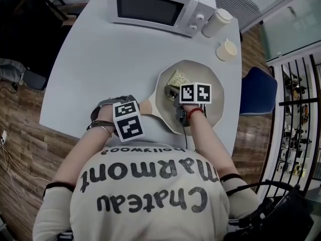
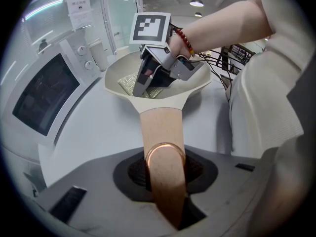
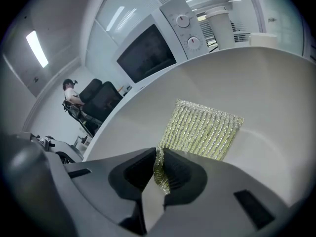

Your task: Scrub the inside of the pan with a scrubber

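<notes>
Head view: microwave (image 1: 153,6) and cup (image 1: 226,49) stand beyond the pan (image 1: 209,74). Left gripper (image 2: 165,179) jaws clamp its handle (image 2: 160,127); right gripper (image 3: 158,174) jaws pinch the scrubber (image 3: 205,130) inside.

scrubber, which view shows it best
The right gripper view: the scrubber fills the centre, gold ribbed weave clear, one edge pinched in the right gripper. The head view shows a small gold patch in the pan; the left gripper view shows it partly behind that gripper.
</notes>
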### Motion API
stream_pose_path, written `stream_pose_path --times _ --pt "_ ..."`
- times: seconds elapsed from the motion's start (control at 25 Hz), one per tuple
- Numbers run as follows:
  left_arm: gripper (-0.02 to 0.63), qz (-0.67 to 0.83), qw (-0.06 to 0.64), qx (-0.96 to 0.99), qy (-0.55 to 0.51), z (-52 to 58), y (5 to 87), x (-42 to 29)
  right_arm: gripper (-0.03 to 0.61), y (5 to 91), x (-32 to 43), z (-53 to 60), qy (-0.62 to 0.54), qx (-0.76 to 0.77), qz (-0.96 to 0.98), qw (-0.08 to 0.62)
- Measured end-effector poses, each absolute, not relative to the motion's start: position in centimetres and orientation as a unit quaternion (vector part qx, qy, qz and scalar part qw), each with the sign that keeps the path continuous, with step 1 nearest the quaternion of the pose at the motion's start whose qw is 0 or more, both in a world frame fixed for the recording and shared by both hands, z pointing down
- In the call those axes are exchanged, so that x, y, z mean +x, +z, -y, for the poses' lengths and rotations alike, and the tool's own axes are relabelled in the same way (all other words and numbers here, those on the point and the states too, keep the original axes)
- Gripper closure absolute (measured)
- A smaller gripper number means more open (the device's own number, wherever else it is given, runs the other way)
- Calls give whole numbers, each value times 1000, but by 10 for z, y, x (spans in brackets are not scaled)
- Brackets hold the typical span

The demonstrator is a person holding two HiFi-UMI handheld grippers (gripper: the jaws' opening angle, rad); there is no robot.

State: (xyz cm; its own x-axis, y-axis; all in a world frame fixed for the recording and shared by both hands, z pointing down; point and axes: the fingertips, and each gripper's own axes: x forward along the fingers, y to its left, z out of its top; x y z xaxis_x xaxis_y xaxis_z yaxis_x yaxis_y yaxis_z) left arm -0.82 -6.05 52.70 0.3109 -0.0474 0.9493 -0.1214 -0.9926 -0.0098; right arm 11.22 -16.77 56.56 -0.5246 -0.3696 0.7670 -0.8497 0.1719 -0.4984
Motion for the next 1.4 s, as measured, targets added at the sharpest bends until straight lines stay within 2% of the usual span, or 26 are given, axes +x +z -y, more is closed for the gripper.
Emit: stream_pose_path --times 0.84,0.96,1.16,1.4 --pt "492 -2 68 814 577 56 525 -8 526 569 210 167 430 534 643 341" --pt "492 -21 93 818 567 51 524 -8 526 569 230 159 406 556 616 384" --pt "492 -35 121 822 556 46 521 -8 526 574 271 145 302 575 567 507" --pt "491 -45 112 822 556 47 521 -9 526 572 279 135 306 589 548 509"
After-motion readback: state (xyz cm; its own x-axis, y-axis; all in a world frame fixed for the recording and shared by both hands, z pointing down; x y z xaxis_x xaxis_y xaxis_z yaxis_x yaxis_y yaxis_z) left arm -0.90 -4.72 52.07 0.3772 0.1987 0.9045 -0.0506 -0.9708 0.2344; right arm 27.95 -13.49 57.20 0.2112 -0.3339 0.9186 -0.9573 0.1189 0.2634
